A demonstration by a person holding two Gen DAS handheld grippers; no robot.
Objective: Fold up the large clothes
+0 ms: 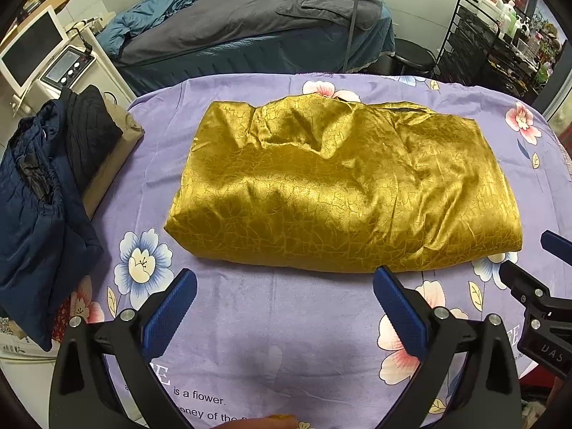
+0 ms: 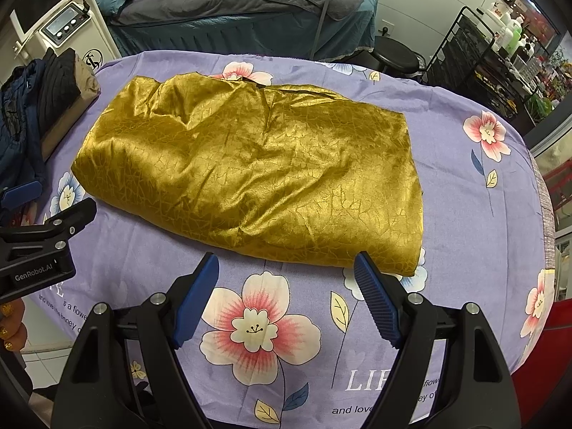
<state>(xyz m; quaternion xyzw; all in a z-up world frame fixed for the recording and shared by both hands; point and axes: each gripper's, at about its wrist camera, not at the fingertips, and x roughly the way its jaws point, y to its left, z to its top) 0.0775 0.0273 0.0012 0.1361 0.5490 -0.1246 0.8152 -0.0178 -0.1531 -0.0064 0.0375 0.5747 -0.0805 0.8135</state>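
Observation:
A shiny gold garment (image 1: 339, 186) lies folded into a thick rectangle on the purple flowered table cover (image 1: 279, 321). In the right wrist view the same gold garment (image 2: 257, 175) fills the middle of the table cover (image 2: 482, 232). My left gripper (image 1: 286, 287) hovers just in front of the garment's near edge, open, with nothing between its blue pads. My right gripper (image 2: 286, 268) stands open by the near right corner of the garment, also holding nothing. Each gripper shows at the edge of the other's view: the right gripper (image 1: 529, 261) and the left gripper (image 2: 57, 196).
A pile of dark blue and black clothes (image 1: 46, 186) rests on a box at the table's left edge. Behind the table stand a treatment bed (image 1: 250, 35), a black stool (image 1: 413, 55), a wire rack with bottles (image 1: 500, 46) and a white machine (image 1: 53, 60).

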